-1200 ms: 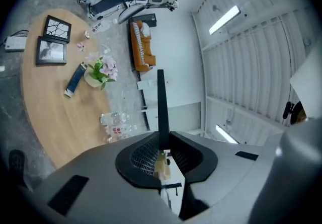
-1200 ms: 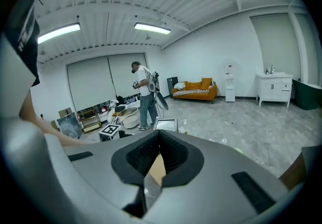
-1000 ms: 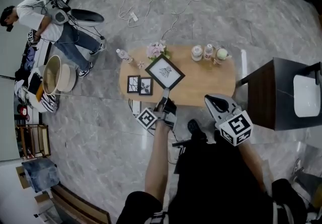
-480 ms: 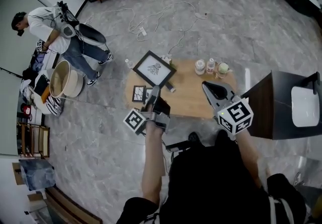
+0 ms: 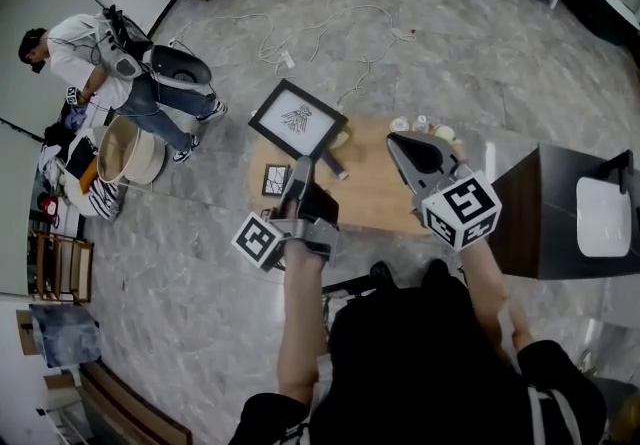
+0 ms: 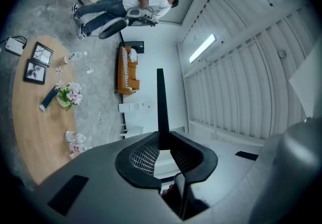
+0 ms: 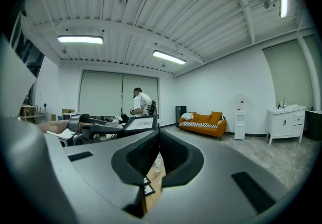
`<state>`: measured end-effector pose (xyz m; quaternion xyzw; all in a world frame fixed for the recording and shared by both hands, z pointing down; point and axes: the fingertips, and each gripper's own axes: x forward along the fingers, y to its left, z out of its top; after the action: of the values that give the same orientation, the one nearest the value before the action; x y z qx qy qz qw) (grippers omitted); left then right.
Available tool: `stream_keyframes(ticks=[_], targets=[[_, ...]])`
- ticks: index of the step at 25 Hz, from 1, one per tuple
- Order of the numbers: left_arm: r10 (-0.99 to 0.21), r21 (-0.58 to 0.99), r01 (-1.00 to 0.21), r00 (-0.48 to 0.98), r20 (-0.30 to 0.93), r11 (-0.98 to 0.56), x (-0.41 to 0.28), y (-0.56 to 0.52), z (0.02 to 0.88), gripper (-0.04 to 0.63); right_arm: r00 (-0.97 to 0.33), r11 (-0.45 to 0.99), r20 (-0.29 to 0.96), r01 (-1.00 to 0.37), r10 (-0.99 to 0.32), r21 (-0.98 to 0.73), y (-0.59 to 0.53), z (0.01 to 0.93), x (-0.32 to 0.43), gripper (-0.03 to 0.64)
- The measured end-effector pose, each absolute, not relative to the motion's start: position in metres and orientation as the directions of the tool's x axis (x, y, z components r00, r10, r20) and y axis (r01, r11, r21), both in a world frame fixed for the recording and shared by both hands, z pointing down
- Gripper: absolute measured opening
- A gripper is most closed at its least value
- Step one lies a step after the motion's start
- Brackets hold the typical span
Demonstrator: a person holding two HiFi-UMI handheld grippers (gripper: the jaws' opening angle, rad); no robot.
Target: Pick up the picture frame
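Left gripper (image 5: pixel 302 171) is clamped on the lower edge of the picture frame (image 5: pixel 297 119); in the left gripper view the frame's thin edge is seen pinched between the pads. The frame is held tilted, clear of the table (image 5: pixel 375 191), above its far left part. Right gripper (image 5: pixel 400 145) is closed on nothing and hangs over the table. Lift is judged essentially complete. Since only one edge is gripped, pivoting is a risk: the clamp should be kept firm, the wrist steady, and the two small frames (image 5: pixel 274 179) below avoided.
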<state>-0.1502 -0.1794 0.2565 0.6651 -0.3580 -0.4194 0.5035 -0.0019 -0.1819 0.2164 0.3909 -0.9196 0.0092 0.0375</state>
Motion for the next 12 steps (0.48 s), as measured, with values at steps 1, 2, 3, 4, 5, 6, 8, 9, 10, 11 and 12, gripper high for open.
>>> stream_keyframes(ticks=[1, 2, 3, 4, 5, 6, 8, 9, 10, 11, 12], targets=[[-0.897, 0.969, -0.065, 0.396, -0.196, -0.240, -0.149, -0.179, 0.254, 0.072, -0.696, 0.699, 0.081, -0.715, -0.714, 0.017, -0.182, 0.217, -0.004, 0.012], [-0.896, 0.968, -0.072, 0.399, -0.195, -0.242, -0.148, -0.179, 0.253, 0.072, -0.702, 0.706, 0.087, -0.708, -0.707, 0.022, -0.182, 0.218, -0.008, 0.012], [-0.896, 0.967, -0.074, 0.399, -0.194, -0.243, -0.148, -0.178, 0.252, 0.072, -0.711, 0.715, 0.093, -0.698, -0.697, 0.028, -0.180, 0.219, -0.011, 0.012], [-0.896, 0.967, -0.072, 0.398, -0.195, -0.243, -0.148, -0.177, 0.251, 0.072, -0.719, 0.725, 0.098, -0.688, -0.688, 0.032, -0.178, 0.219, -0.015, 0.012], [-0.897, 0.968, -0.069, 0.396, -0.196, -0.242, -0.148, -0.176, 0.250, 0.072, -0.726, 0.731, 0.100, -0.681, -0.681, 0.033, -0.175, 0.219, -0.017, 0.012], [-0.897, 0.968, -0.069, 0.395, -0.196, -0.242, -0.148, -0.175, 0.249, 0.072, -0.728, 0.733, 0.099, -0.679, -0.678, 0.032, -0.174, 0.218, -0.019, 0.012], [-0.898, 0.968, -0.074, 0.396, -0.192, -0.240, -0.149, -0.174, 0.248, 0.072, -0.727, 0.731, 0.093, -0.682, -0.681, 0.027, -0.172, 0.216, -0.022, 0.012], [-0.898, 0.968, -0.074, 0.396, -0.191, -0.239, -0.149, -0.173, 0.248, 0.072, -0.726, 0.730, 0.091, -0.683, -0.682, 0.024, -0.172, 0.215, -0.023, 0.012], [-0.898, 0.969, -0.069, 0.395, -0.191, -0.237, -0.149, -0.173, 0.248, 0.072, -0.726, 0.730, 0.091, -0.683, -0.682, 0.021, -0.171, 0.215, -0.025, 0.012], [-0.899, 0.970, -0.062, 0.394, -0.192, -0.234, -0.148, -0.171, 0.248, 0.073, -0.727, 0.731, 0.093, -0.682, -0.681, 0.018, -0.170, 0.216, -0.026, 0.012], [-0.900, 0.971, -0.056, 0.392, -0.191, -0.230, -0.148, -0.170, 0.249, 0.072, -0.727, 0.732, 0.097, -0.681, -0.679, 0.016, -0.169, 0.217, -0.027, 0.012]])
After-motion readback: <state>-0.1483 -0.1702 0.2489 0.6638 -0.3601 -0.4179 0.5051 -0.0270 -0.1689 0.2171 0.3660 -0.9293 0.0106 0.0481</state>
